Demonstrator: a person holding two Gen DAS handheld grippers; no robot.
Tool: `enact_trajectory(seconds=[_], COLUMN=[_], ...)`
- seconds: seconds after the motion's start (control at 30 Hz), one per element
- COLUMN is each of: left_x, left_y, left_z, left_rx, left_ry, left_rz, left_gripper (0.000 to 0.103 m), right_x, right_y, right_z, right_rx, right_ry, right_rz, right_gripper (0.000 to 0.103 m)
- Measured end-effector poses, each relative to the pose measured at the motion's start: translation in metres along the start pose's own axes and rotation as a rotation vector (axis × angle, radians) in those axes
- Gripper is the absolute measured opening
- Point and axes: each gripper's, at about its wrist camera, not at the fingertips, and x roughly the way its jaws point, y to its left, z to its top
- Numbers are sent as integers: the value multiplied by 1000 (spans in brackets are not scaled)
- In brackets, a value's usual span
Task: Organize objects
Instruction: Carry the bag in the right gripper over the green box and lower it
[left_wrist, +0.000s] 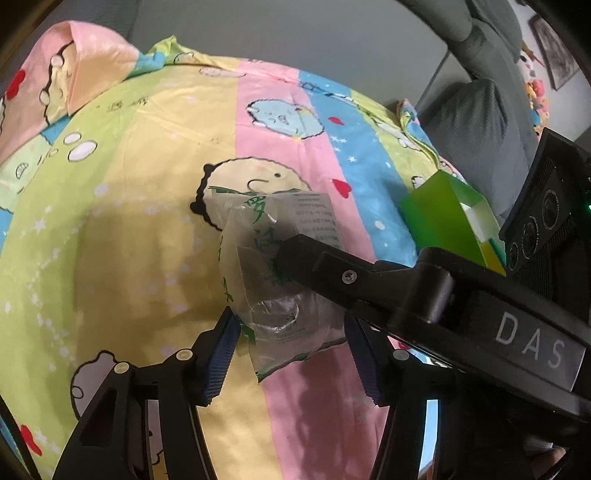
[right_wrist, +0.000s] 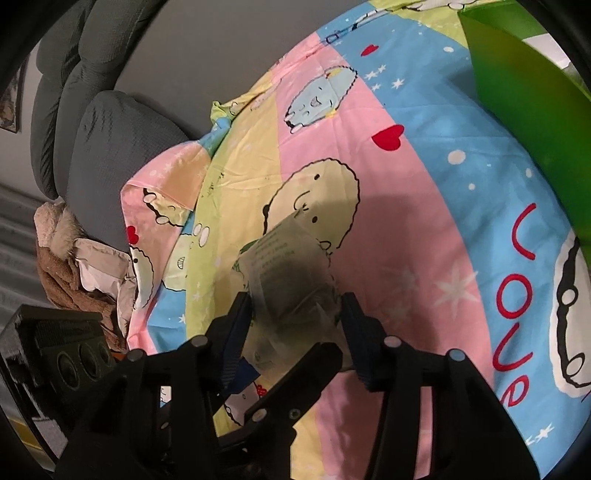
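- Left gripper (left_wrist: 291, 343): blue ribbed pads stand partly open on either side of the lower end of a clear plastic packet (left_wrist: 275, 280). The left pad touches the film. The right pad sits just beside it, and whether it presses cannot be told.
- Right gripper (right_wrist: 295, 325): pads about as far apart, with the other end of the same packet between them. Film touches both inner faces, but a firm pinch cannot be confirmed.
- Packet: crinkled, see-through, green printing and a block of small text, something round inside. It is over the yellow and pink stripes of the cartoon bed sheet (left_wrist: 155, 192), caught between the two tools. Whether it rests on the sheet or is lifted is unclear.
- Step in hand, as judged: securing the packet from both ends before moving it.
- Doing it well: close on the stiffer body, not the loose edge. Slippery film may slide out. Squeeze gently to spare the contents, and move both tools together so nothing tears.
- Likely destination: green box (left_wrist: 454, 218), open-topped, at the sheet's edge, to the right in the left view and well apart from the packet.
- Pose: both tools slope downward at the sheet, meeting nose to nose over the packet. The right tool's finger crosses the left view from the right.
- Surroundings: grey cushions (right_wrist: 110, 140) beyond the sheet.
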Motion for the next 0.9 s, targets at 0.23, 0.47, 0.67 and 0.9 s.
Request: enact_trajectory(seconds=[0.23,0.47,0.67,0.9], left_x=[-9,-15,-28,-34], left_y=[-12,-22,-37,-55], left_z=[-2,-3,-5,-8], left_rx=[49,84,131,183], left_ry=[-40,-69,-132,-165], left_rz=[-7,-12,-3,-24], left_gripper=[59,59,59,59], right_x=[-16,-31,-46,-69], right_y=[2,4,5,4], right_z=[-4,-7,-10,-13], right_rx=[-6,-14,-24,-30], right_ry=[-54,-98,-139,-205], right_rz=[18,27,64,71], right_gripper=[49,49,49,49])
